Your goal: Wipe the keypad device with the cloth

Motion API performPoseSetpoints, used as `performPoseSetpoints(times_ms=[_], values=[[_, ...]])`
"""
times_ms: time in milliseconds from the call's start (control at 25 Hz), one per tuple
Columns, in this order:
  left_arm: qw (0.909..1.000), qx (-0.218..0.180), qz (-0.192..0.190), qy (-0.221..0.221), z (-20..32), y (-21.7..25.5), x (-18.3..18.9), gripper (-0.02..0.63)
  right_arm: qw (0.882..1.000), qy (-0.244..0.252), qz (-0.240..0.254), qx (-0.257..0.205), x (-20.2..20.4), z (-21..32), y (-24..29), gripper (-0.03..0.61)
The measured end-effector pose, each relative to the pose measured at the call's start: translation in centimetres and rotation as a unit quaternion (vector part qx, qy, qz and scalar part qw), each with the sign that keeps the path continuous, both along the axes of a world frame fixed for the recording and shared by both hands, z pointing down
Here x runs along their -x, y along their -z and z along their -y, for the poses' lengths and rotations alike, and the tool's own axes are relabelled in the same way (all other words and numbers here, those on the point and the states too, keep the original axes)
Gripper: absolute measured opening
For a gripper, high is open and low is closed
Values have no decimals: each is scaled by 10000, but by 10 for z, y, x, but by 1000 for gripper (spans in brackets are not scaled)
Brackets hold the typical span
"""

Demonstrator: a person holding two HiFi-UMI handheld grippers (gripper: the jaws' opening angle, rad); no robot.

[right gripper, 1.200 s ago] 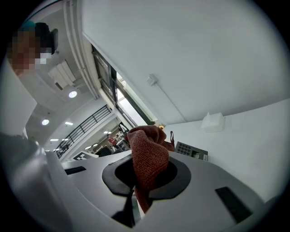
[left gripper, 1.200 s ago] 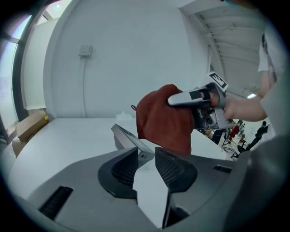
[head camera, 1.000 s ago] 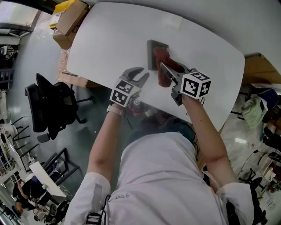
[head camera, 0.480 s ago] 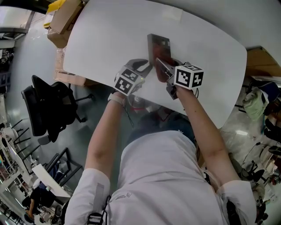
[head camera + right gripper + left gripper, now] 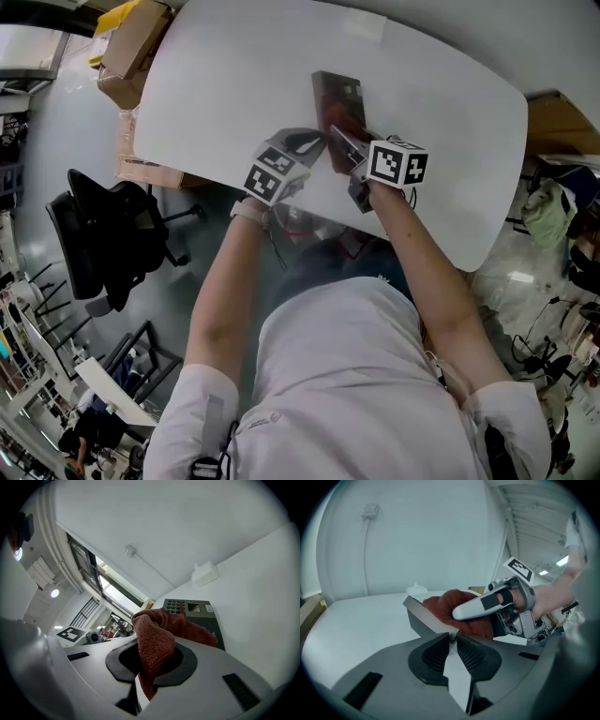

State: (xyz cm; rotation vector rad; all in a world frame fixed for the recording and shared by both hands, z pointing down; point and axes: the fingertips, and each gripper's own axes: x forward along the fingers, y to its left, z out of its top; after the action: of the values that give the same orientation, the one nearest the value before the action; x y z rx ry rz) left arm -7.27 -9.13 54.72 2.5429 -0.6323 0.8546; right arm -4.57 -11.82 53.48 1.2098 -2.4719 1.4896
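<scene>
Keypad device [image 5: 339, 94] lies flat on white table [image 5: 234, 75], its near corner pinched in the left gripper [image 5: 452, 637]. Right gripper [image 5: 146, 667] clamps red-brown cloth [image 5: 154, 639], which is draped over the device's near half.

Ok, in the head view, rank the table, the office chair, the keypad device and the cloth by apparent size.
1. table
2. office chair, though it stands lower, farther from the camera
3 and 4. keypad device and cloth look alike; each is partly hidden, so I won't rank them.
</scene>
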Motion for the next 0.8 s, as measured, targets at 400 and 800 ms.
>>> performPoseSetpoints(times_ms=[400,800], values=[[9999,24,129,-77,-3,-3,-1,57,9992,-298,174,183,-21,-3,-16,54],[9996,-83,252,-63,-3,1,-2,48,9979,-451,238,392,-37,-1,-30,54]])
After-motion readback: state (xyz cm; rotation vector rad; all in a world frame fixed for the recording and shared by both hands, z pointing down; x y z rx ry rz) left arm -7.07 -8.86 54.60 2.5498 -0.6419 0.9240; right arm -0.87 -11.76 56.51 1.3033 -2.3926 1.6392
